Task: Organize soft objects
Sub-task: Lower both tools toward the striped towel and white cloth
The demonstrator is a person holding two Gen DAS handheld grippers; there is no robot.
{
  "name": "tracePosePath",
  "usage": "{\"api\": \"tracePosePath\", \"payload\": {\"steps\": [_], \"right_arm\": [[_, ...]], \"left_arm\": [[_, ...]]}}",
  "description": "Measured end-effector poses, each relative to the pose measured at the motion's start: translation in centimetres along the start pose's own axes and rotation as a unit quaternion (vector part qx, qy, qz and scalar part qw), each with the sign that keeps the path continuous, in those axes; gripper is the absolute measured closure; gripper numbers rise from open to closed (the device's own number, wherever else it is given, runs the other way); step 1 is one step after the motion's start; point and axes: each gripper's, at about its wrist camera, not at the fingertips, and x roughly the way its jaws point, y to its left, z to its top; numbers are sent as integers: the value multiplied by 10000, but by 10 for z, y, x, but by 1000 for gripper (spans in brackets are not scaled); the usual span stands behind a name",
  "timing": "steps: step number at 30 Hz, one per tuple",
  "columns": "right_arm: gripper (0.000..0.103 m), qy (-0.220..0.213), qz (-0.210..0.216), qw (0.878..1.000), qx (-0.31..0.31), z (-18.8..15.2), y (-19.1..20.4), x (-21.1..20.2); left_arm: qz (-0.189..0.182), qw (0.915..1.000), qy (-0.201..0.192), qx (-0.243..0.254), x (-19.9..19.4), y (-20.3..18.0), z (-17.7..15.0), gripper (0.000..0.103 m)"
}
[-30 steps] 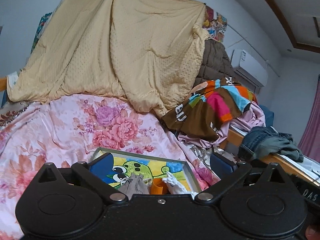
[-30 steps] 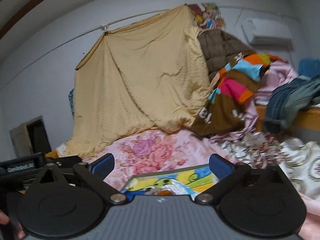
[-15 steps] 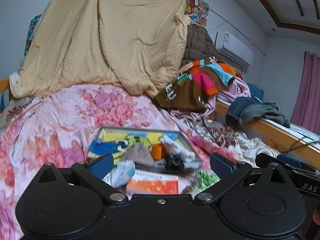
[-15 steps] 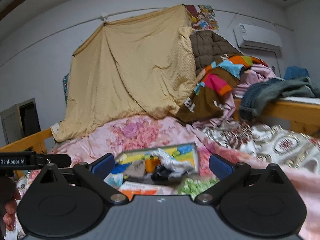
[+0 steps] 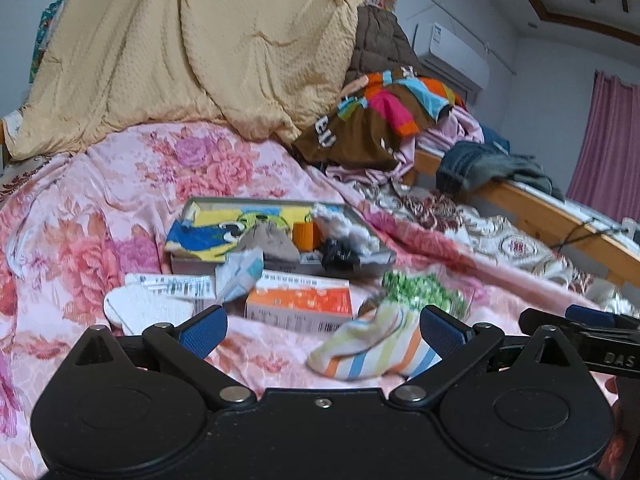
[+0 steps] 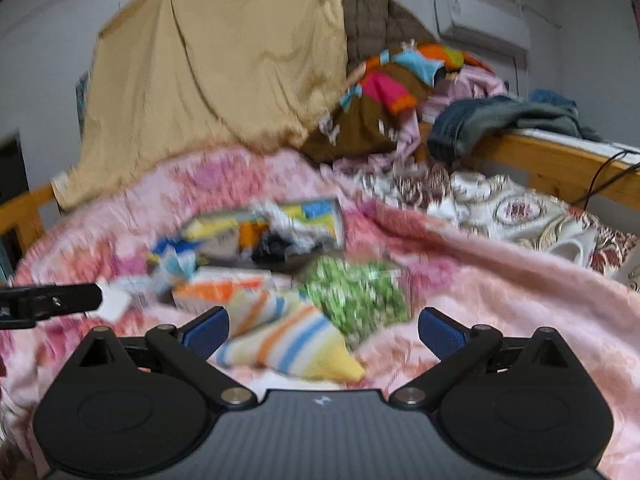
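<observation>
A striped sock [image 5: 372, 344] lies on the pink floral quilt [image 5: 100, 216], just ahead of my open left gripper [image 5: 322, 326]. The same striped sock [image 6: 288, 340] lies between the spread fingers of my open right gripper [image 6: 323, 328]. Behind it sits a green patterned soft item [image 5: 420, 288] [image 6: 356, 296]. A shallow grey tray [image 5: 360, 220] with a cartoon picture holds a grey cloth [image 5: 268, 240], a white cloth [image 5: 344, 228], a black item and an orange cup. A white sock [image 5: 148, 312] and a pale blue-and-white sock [image 5: 240, 272] lie in front of the tray.
An orange-and-white box [image 5: 300, 304] and a barcoded white packet [image 5: 172, 284] lie among the socks. A tan blanket [image 5: 192, 48] hangs behind. Piled clothes [image 5: 380, 120] and jeans [image 5: 476, 164] rest on a wooden bed rail [image 5: 560, 212] at right. The right wrist view is motion-blurred.
Both views have tipped downward and drawn closer to the quilt. The striped sock, green item, box and white sock have come into view in front of the tray. Both grippers stay open.
</observation>
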Motion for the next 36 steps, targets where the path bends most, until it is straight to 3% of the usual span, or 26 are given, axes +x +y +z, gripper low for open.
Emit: {"api": "tracePosePath", "payload": {"steps": [8, 18, 29, 36], "right_arm": [[0, 638, -40, 9975, -299, -9, 11, 23], [0, 1144, -49, 9921, -513, -14, 19, 41], [0, 1687, -58, 9842, -531, -20, 23, 65], [0, 2012, 42, 9789, -346, -24, 22, 82]], "left_arm": [[11, 9992, 335, 206, 16, 6, -10, 1], [-339, 9943, 870, 523, 43, 4, -8, 1], [-629, 9880, 1173, 788, 84, -4, -3, 1], [-729, 9844, 1484, 610, 113, -9, -2, 1]]}}
